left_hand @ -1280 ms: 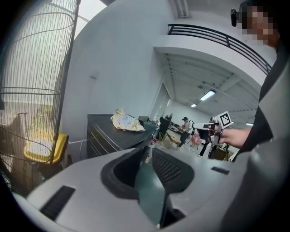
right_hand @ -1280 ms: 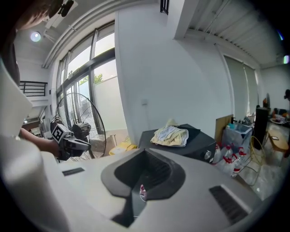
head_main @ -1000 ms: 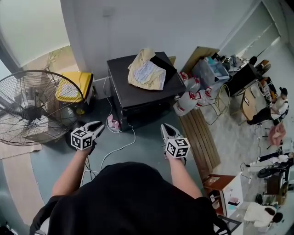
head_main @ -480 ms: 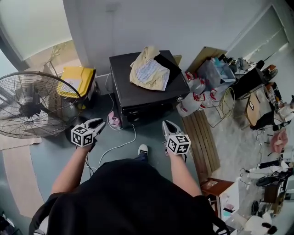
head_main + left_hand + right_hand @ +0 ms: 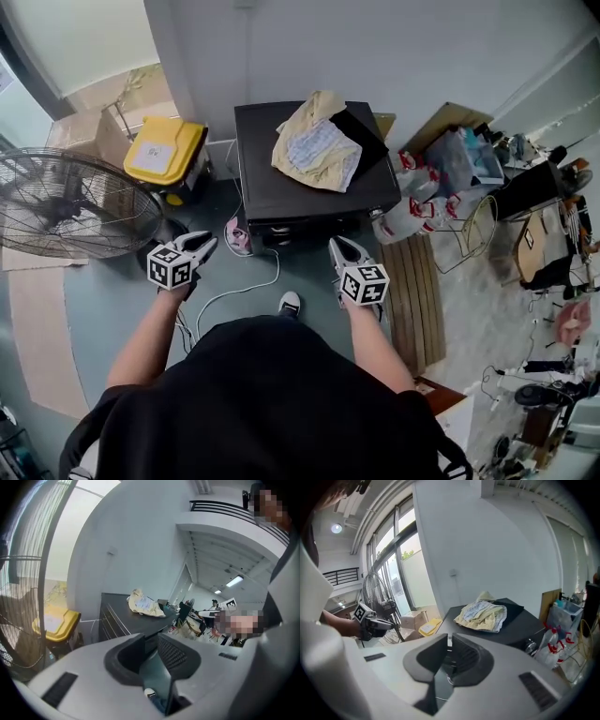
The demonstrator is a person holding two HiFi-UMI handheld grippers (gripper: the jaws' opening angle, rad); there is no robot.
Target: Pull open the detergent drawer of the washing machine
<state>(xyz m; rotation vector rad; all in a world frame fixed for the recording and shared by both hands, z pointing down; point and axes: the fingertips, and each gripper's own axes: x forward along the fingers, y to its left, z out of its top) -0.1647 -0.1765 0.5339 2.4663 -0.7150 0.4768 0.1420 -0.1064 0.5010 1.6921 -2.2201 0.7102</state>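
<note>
The dark washing machine (image 5: 272, 192) stands against the wall, with a yellow-and-white cloth (image 5: 317, 150) piled on its lid. Its front panel (image 5: 300, 228) shows only as a thin strip, so I cannot make out the detergent drawer. My left gripper (image 5: 208, 242) hovers left of the front, apart from it; in the left gripper view the gripper (image 5: 147, 639) is open and empty. My right gripper (image 5: 339, 246) hovers just before the front's right half. Its jaws have just been opening: in the right gripper view the gripper (image 5: 446, 641) shows a narrow gap with nothing in it.
A large floor fan (image 5: 66, 216) stands at the left, with a yellow-lidded box (image 5: 167, 150) behind it. A white cable (image 5: 246, 291) trails over the floor by the person's shoe (image 5: 290, 302). Bags and bottles (image 5: 412, 202) and a wooden pallet (image 5: 412, 281) crowd the right.
The person has stepped toward the machine and a shoe has come into view. Both grippers now sit closer to the machine's front.
</note>
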